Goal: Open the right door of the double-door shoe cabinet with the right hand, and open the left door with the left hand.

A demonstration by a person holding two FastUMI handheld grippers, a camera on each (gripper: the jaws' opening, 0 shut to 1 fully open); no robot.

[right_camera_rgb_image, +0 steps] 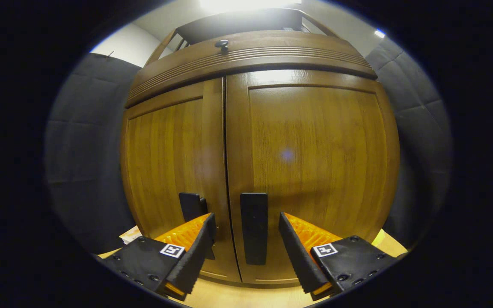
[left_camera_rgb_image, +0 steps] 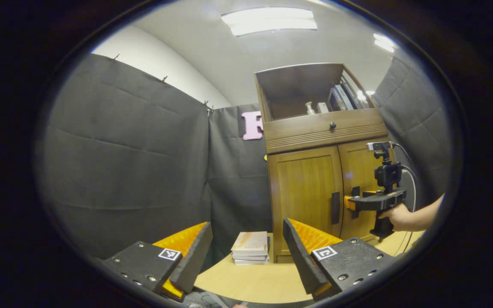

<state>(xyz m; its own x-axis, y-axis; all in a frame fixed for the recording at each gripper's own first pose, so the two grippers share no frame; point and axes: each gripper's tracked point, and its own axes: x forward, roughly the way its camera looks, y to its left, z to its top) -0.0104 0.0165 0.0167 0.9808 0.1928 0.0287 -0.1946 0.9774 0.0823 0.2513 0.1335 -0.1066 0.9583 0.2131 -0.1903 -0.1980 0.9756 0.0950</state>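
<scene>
The wooden shoe cabinet [left_camera_rgb_image: 321, 132] stands on a light tabletop with both doors closed. In the left gripper view, the left door [left_camera_rgb_image: 304, 188] carries a dark vertical handle [left_camera_rgb_image: 335, 208]. My left gripper [left_camera_rgb_image: 247, 226] is open, well short of the cabinet and left of it. A hand holds my right gripper [left_camera_rgb_image: 351, 202] up against the right door [left_camera_rgb_image: 362, 171]. In the right gripper view, my right gripper [right_camera_rgb_image: 246, 224] is open, and the right door's handle [right_camera_rgb_image: 253, 233] stands between its fingers. The left door's handle [right_camera_rgb_image: 192, 206] is just left of the seam.
A stack of books [left_camera_rgb_image: 250, 248] lies on the table [left_camera_rgb_image: 263, 282] by the cabinet's left foot. Above the doors there is a drawer with a round knob [left_camera_rgb_image: 333, 125], and an open shelf [left_camera_rgb_image: 298, 92] with books and a small bottle. Black cloth walls surround the booth.
</scene>
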